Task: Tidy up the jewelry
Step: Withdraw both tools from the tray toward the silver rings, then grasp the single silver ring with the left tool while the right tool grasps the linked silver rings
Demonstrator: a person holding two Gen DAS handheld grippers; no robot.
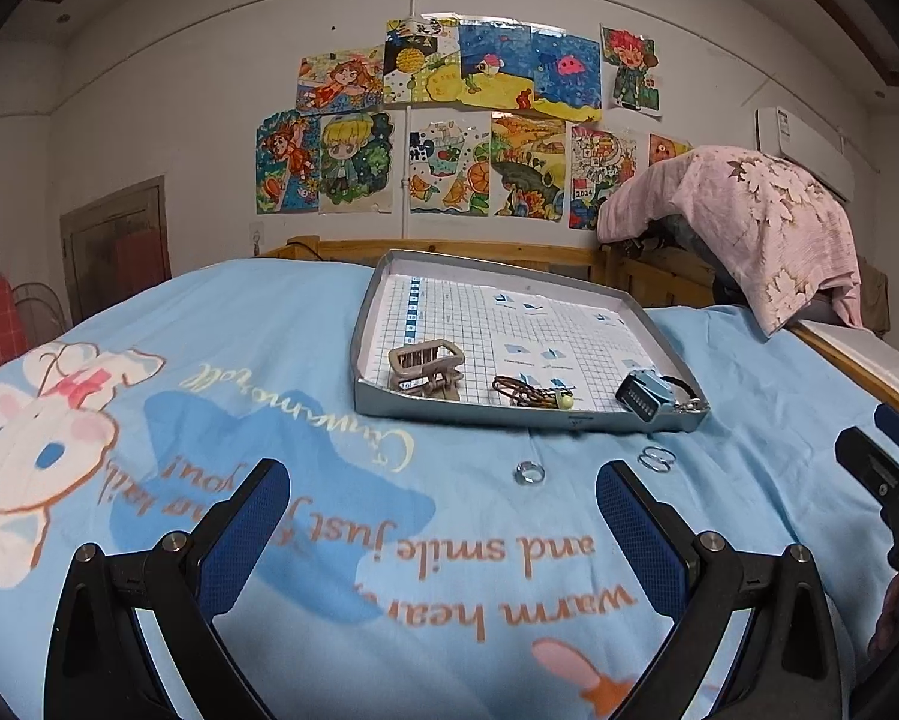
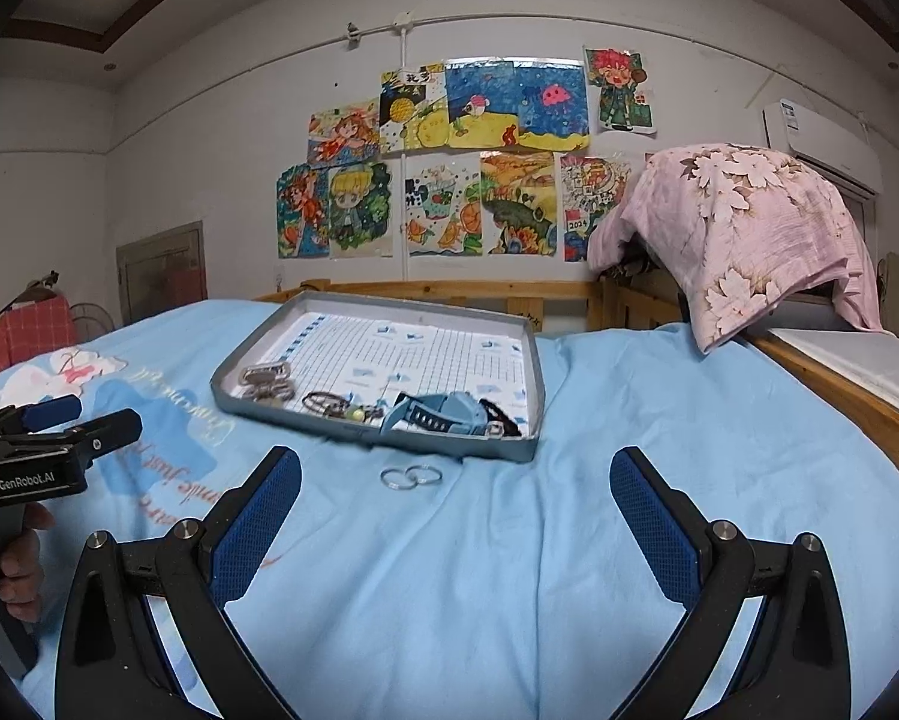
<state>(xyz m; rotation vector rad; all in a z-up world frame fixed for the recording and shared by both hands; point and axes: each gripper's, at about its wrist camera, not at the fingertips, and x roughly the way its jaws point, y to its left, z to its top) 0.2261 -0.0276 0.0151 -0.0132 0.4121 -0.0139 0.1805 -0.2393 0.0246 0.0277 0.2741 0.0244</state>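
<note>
Both tongs hang released and empty above the blanket. Ahead of the left tongs, nearly between its tips, lies a small ring; a linked pair of rings lies just right of its right finger and, in the right view, ahead and left of centre of the right tongs. Beyond them sits the tray, already holding clips, a brown bracelet and a blue watch. The step in hand looks like collecting the loose pieces. Next, one of the tongs must drop low, straddle a thin ring without snagging cloth, pinch it, and carry it forward over the tray's near wall.
</note>
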